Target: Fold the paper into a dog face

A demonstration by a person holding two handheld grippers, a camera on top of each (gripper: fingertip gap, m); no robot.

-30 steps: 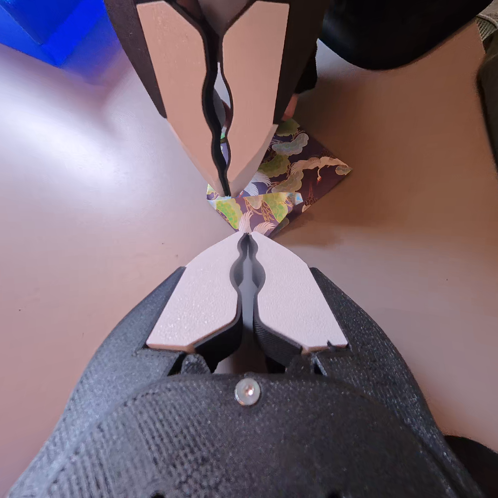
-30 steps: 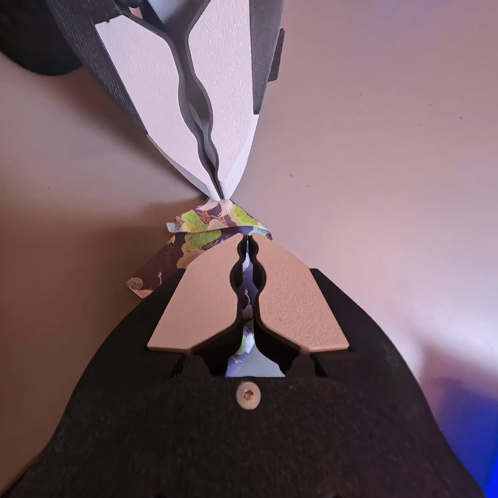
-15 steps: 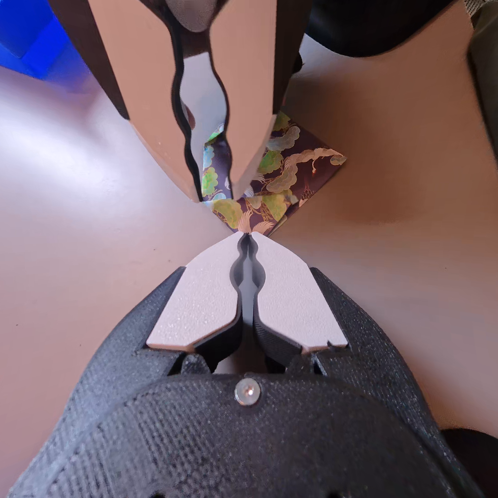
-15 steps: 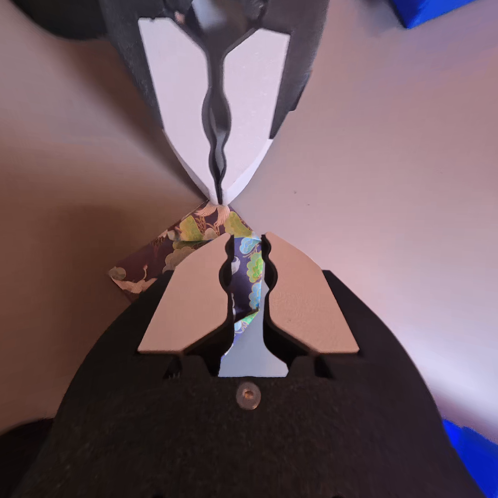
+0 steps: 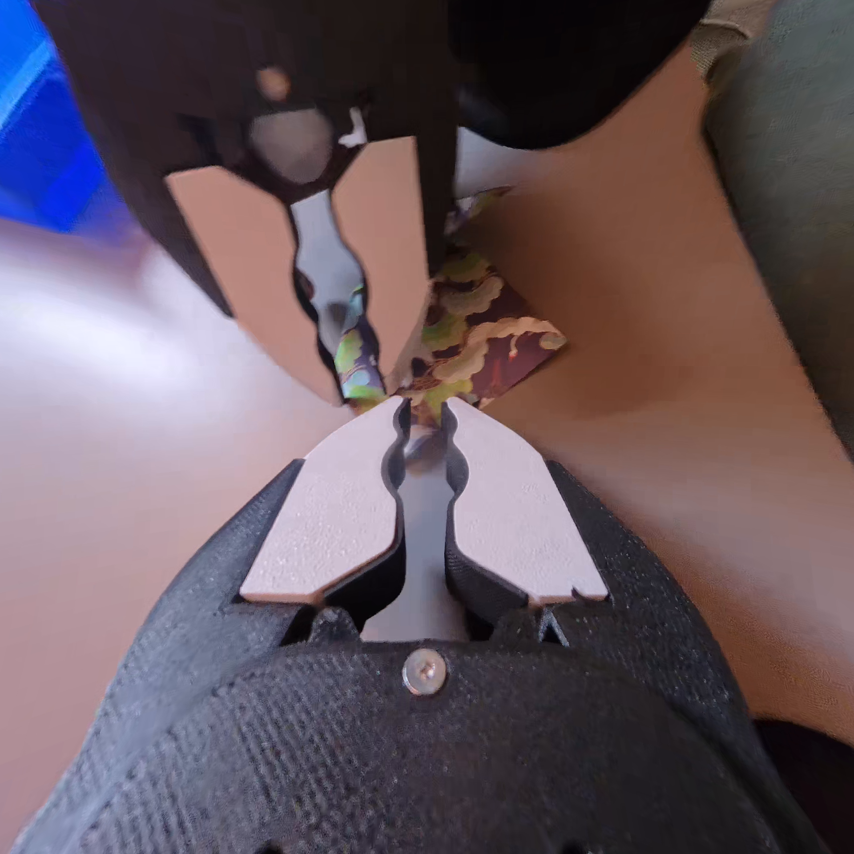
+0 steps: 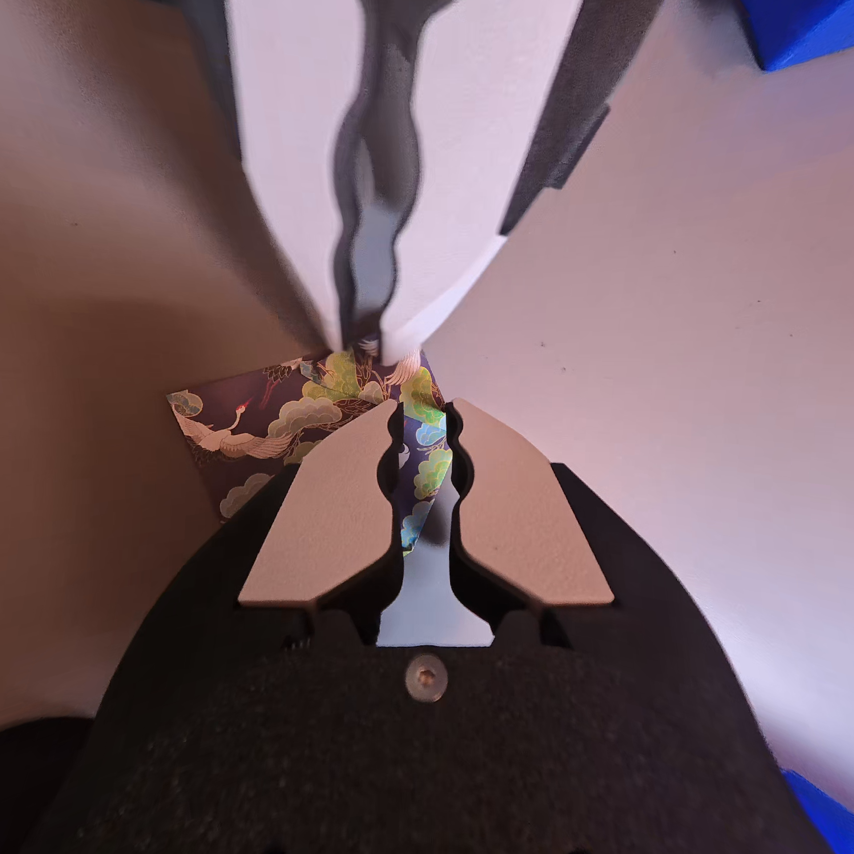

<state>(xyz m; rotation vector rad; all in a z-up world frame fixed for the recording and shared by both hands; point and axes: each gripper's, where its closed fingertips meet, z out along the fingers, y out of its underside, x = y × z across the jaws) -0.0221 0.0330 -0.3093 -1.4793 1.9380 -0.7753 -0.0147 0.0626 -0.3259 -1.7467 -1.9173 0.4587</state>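
Both jaws slightly spread, straddling paper on table; right gripper at 6, left gripper at 12. Unpinned, the fold may spring open.

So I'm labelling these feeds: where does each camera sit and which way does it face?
Left wrist view: sits on the left gripper, looking along its white fingers at the patterned paper on the table, facing the right gripper.
Right wrist view: sits on the right gripper, looking along its tan fingers the opposite way, facing the left gripper.
Both views show the same paper and both grippers.
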